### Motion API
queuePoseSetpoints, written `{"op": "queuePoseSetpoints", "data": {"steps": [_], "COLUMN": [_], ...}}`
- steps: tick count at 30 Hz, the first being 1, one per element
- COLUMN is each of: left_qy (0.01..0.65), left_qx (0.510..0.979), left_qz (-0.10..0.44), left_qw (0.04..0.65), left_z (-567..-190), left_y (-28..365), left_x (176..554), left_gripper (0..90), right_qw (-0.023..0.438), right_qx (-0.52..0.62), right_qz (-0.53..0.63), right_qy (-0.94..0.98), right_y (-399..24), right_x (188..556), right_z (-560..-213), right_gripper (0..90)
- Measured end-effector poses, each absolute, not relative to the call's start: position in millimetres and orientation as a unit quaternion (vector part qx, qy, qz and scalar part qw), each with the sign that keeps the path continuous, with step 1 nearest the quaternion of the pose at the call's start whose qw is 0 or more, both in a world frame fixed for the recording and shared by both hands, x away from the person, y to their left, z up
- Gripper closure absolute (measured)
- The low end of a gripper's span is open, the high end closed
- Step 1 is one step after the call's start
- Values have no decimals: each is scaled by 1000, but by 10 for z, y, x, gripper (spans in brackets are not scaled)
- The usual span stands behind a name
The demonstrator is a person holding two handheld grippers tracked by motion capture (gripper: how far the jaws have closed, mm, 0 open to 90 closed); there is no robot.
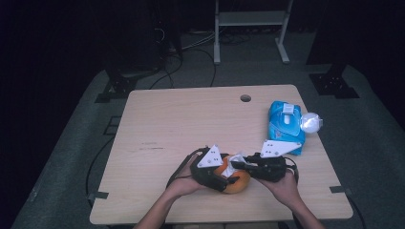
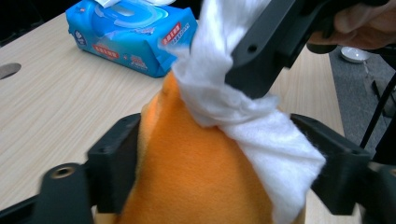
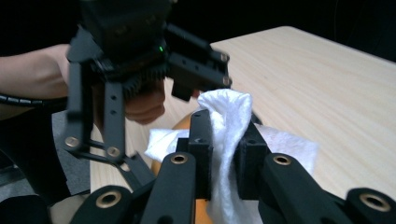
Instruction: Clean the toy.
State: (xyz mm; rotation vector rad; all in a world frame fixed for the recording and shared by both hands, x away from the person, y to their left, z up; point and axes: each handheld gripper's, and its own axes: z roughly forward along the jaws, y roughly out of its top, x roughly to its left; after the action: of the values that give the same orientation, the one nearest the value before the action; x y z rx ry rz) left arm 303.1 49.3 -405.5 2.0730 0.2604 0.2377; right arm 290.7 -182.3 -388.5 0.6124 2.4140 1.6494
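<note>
Wooden table [image 1: 167, 119] on grey floor, dark room behind. Orange ball [image 1: 236, 181] near the front edge, between the jaws of the left gripper [image 1: 224, 180], which stand apart beside its flanks. Right gripper [image 1: 239, 163] is clamped on a white wipe [image 3: 229, 140] draped over the ball. Blue wipe pack [image 1: 285, 125] lies at the right edge.
</note>
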Motion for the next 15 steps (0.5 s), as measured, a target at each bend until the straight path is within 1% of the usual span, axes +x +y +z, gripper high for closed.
{"op": "queuePoseSetpoints", "data": {"steps": [4,7,10,15], "left_qy": [111,120,136,101], "left_qx": [845,839,836,846], "left_qz": [79,67,50,47], "left_qw": [518,526,530,521], "left_z": [-4051,-4086,-4137,-4149], "left_y": [606,695,715,677], "left_x": [3092,3148,3192,3136], "left_gripper": [135,109,104,131], "right_qw": [81,75,77,75], "right_qx": [208,216,221,234], "right_qz": [547,548,549,548], "right_qy": [807,805,803,800], "right_y": [-1858,-1916,-1970,-2065], "right_x": [2916,2933,2947,2992], "right_z": [-3907,-3924,-3927,-3937], "right_gripper": [793,793,793,792]}}
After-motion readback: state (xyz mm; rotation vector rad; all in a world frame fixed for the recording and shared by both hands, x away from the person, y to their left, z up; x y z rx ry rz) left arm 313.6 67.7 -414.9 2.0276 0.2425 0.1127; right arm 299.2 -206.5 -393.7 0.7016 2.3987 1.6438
